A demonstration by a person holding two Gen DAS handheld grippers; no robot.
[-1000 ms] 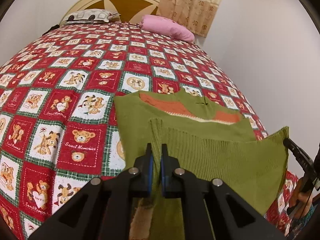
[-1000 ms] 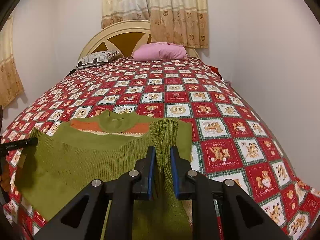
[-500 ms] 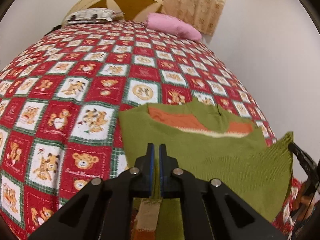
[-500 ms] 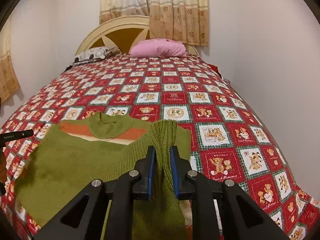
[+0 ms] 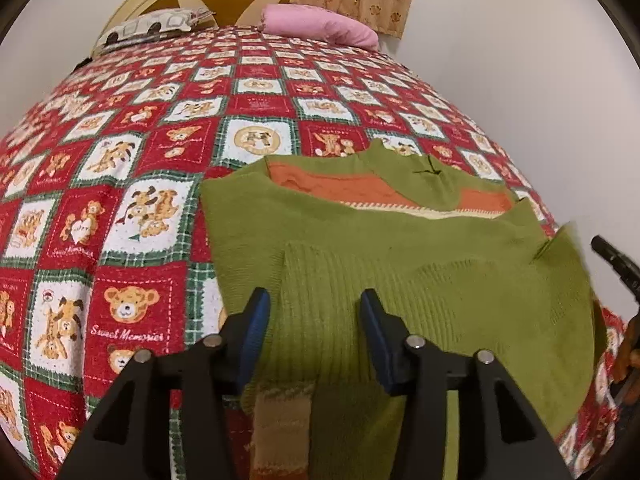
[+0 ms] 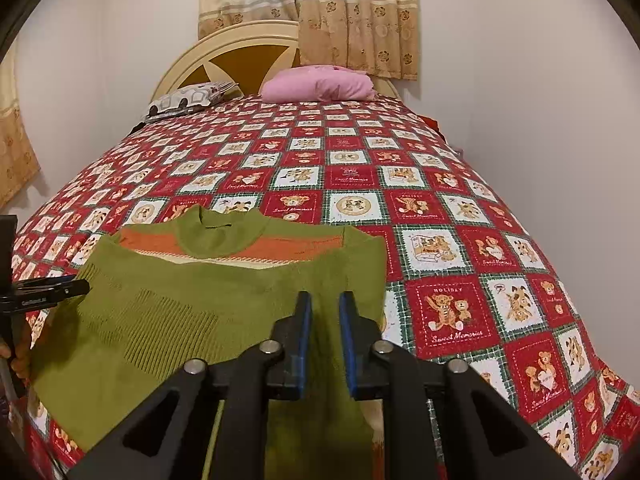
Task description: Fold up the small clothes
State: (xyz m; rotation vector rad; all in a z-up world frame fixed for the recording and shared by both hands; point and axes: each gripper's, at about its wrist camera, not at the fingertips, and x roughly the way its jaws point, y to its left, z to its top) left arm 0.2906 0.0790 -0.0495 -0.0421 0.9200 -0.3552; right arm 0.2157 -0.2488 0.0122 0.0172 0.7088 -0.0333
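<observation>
step: hem fold laid, release | left gripper [image 5: 314, 312] spread wide over ribbed hem, pinching nothing | green sweater [image 6: 224, 292] on near end of bed [image 6: 400, 168], bottom folded up toward collar | right gripper [image 6: 325, 316] narrowly parted, cloth between, grip unclear | next: likely side fold | right view alone shows collar opening

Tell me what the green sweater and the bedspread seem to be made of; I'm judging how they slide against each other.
The green sweater looks like a soft knit, probably wool or acrylic: matte, with ribbed lines across the folded part and a woven orange band at the chest. The bedspread looks like printed, quilted cotton: matte, flat teddy-bear squares with stitched green borders. The exact fibre of either cannot be told.
</observation>
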